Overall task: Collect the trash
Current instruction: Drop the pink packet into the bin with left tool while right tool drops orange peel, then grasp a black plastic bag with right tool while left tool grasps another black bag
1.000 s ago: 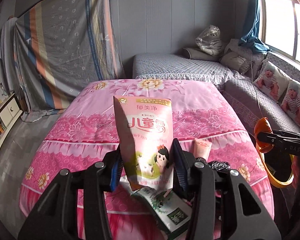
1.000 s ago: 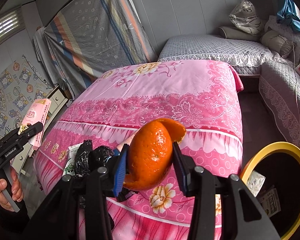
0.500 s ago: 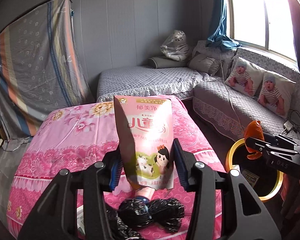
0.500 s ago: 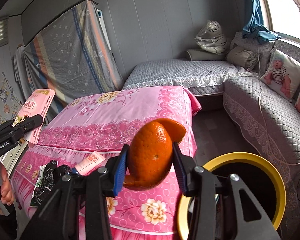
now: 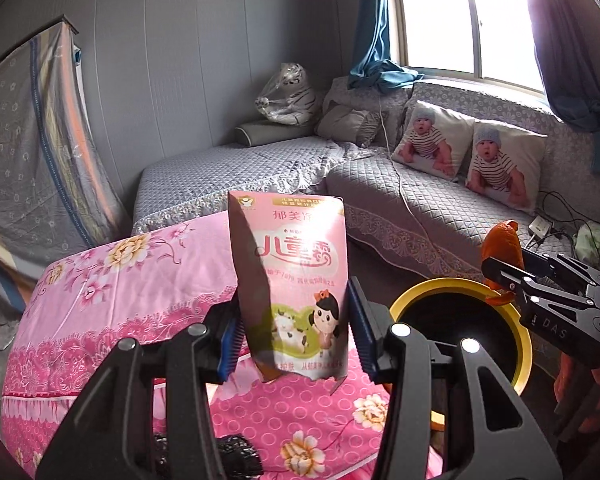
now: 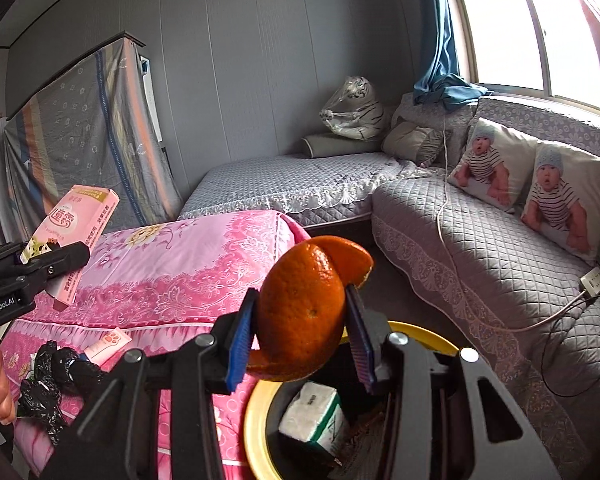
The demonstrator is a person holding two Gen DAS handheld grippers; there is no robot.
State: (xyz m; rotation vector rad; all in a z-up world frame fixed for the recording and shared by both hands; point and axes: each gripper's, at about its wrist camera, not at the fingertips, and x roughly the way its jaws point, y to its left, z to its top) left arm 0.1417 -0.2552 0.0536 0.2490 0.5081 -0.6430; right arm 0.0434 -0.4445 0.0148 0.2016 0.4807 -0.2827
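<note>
My left gripper (image 5: 294, 330) is shut on a pink carton (image 5: 292, 280) with a cartoon girl, held upright above the pink bed's corner; the carton also shows in the right wrist view (image 6: 74, 236). My right gripper (image 6: 300, 328) is shut on an orange peel (image 6: 304, 312) and holds it just above the yellow-rimmed black trash bin (image 6: 256, 420). In the left wrist view the bin (image 5: 524, 344) sits to the right, with the peel (image 5: 500, 244) over its far rim. A white and green carton (image 6: 316, 416) lies inside the bin.
On the pink bedspread (image 6: 172, 264) lie crumpled black plastic bags (image 6: 56, 376) and a small pink tube (image 6: 108, 344). A grey quilted sofa (image 6: 480, 248) with baby-print cushions (image 6: 488, 164) runs along the right. A white power strip (image 6: 596, 280) and cables lie on it.
Both grippers swung right, away from the bed. The right gripper carried the peel over the bin's opening. The left gripper carried the pink carton towards the bin.
</note>
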